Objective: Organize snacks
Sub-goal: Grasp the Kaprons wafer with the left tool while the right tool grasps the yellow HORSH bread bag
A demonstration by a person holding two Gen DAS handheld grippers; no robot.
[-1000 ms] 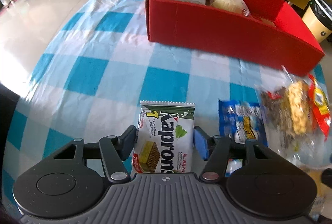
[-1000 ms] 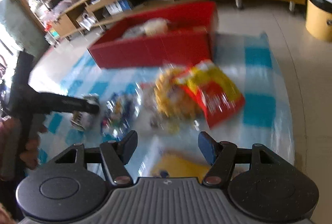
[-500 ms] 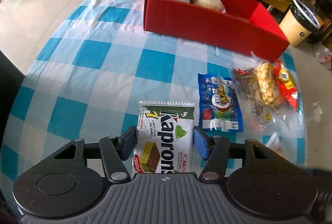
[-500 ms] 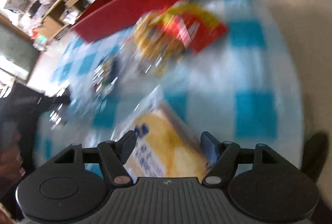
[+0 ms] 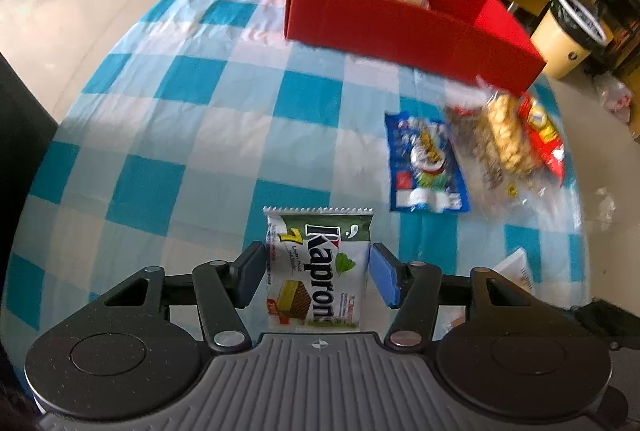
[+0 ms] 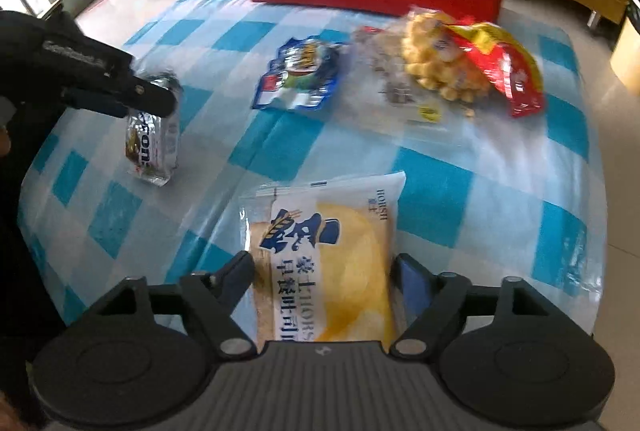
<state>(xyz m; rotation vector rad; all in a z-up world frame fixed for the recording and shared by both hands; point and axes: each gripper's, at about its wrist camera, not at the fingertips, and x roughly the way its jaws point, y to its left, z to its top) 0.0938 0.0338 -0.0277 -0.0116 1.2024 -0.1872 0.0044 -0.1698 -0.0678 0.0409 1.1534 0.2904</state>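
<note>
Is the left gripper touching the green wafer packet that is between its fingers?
Touching. In the left wrist view both pads of the left gripper press the sides of the wafer packet. The right wrist view shows the packet hanging above the checkered cloth.

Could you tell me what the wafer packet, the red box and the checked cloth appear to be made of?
Wafer packet: glossy printed plastic film, probably foil-lined; serrated top seal, silvery sheen in the right wrist view. Red box: matte cardboard, seemingly; flat stiff walls with a fold line at the corner. Checked cloth: thin plastic sheeting or coated fabric, creased, with slight glare.
</note>
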